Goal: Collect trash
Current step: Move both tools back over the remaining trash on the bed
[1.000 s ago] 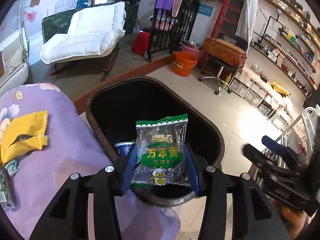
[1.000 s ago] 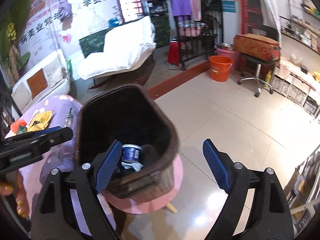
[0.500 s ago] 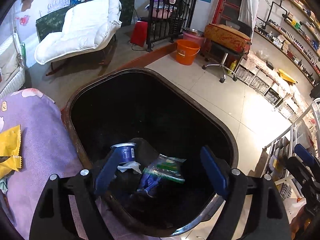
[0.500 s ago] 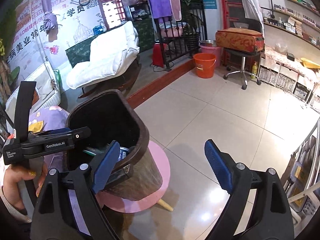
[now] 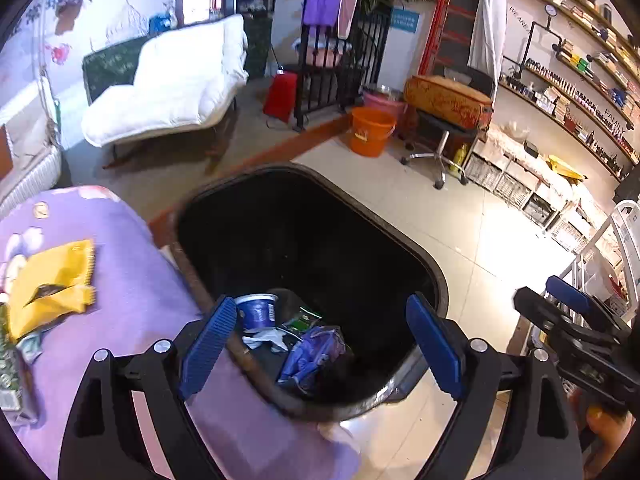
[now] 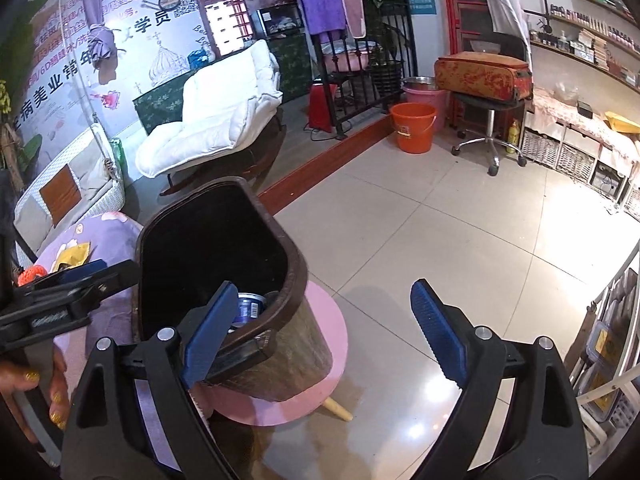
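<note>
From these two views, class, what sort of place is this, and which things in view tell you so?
Probably a beauty salon or shop, not a home. Wall shelves lined with small bottles, a promotional poster with Chinese text, and a rolling stool on tiled floor all point that way.

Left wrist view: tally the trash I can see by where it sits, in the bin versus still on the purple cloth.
In the bin: 3, namely blue cup, white scrap, crumpled blue-green wrapper.
On the purple cloth: 2, namely yellow wrapper, green packet at the left edge.
Total: 5
</note>
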{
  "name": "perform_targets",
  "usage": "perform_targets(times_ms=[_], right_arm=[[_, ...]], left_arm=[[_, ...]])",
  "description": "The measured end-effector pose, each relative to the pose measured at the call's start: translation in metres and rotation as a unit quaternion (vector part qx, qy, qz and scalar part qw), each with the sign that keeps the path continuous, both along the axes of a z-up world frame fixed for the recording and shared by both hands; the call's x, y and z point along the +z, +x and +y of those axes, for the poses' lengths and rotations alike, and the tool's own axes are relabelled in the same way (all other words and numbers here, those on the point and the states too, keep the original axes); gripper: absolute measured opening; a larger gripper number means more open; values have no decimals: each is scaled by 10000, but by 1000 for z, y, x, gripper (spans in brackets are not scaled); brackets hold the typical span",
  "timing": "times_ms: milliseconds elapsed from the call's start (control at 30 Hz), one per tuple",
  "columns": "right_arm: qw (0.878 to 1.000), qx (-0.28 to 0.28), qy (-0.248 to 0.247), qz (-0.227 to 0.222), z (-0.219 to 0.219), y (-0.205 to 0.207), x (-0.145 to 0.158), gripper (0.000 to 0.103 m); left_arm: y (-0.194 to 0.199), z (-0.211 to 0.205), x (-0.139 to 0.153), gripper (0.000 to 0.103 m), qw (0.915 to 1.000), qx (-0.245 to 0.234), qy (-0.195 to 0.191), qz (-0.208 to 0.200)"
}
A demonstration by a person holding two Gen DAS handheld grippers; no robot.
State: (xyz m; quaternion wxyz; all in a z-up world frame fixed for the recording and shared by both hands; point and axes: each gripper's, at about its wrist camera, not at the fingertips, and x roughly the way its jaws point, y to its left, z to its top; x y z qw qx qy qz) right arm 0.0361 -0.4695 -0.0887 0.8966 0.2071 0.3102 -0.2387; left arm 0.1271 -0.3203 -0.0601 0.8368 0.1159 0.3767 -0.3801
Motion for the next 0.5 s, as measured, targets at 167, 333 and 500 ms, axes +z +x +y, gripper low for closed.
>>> perform_targets(times_ms=[167, 333, 500], right_arm=[[9995, 313, -34, -27, 19, 12, 6, 87], [9975, 696, -33, -103, 44, 26, 15, 87], [9924, 1220, 125, -110, 72, 43, 18, 87]], left_arm=[[-14, 27, 10, 86, 9997, 131, -129, -134], [-22, 61, 16, 86, 9983, 423, -69, -402], [-18, 107, 20, 86, 9945, 991, -224, -262]])
